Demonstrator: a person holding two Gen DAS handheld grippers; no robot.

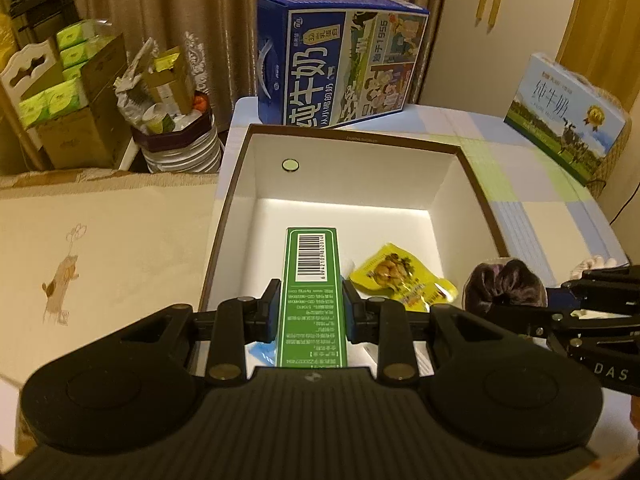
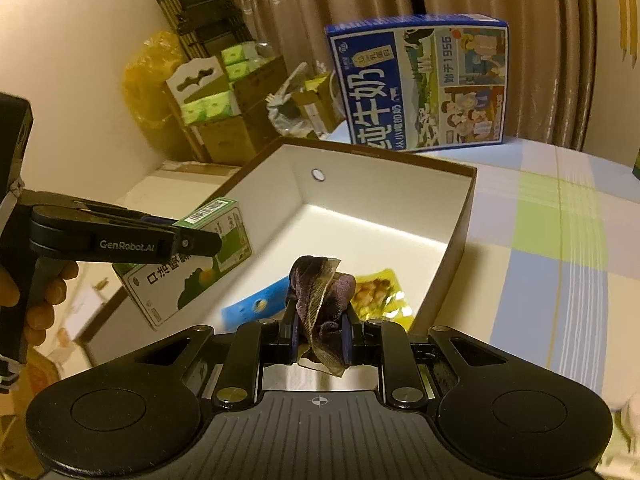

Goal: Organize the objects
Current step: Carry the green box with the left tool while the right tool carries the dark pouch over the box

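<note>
Over the open white box (image 1: 476,204), the left gripper (image 1: 310,304) clamps a green carton (image 1: 312,280); the right gripper (image 2: 320,336) pinches a dark scrunchie (image 2: 320,292).

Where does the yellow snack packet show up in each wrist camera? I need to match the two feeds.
Left wrist: the yellow snack packet lies on the open box's floor, right of the green carton held by the left gripper.
Right wrist: the packet lies lower centre, just beyond the dark scrunchie in the right gripper.
Shared landmark: the blue milk carton behind the open box.
</note>
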